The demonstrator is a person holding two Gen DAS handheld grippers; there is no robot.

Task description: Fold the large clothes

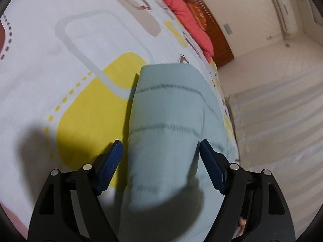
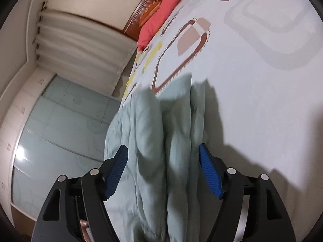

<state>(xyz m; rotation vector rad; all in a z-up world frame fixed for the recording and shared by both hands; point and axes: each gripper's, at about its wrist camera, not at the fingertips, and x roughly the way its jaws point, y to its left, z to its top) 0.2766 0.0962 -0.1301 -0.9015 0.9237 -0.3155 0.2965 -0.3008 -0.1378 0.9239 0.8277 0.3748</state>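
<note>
L gripper & R gripper: jaws wide apart, straddling green quilted garment, not clamping.

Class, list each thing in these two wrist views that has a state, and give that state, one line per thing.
Left gripper: open, fingers either side of the garment.
Right gripper: open, astride the garment.
Pale green quilted garment: bunched, lying on the bed.
Patterned bedspread: spread flat.
Red pillow: at the headboard.

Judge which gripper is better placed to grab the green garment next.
Left, narrowly. The left gripper is open, with a smooth, flat stretch of the garment between its fingers. The right gripper, also open, straddles thick bunched folds, harder to pinch cleanly.
</note>
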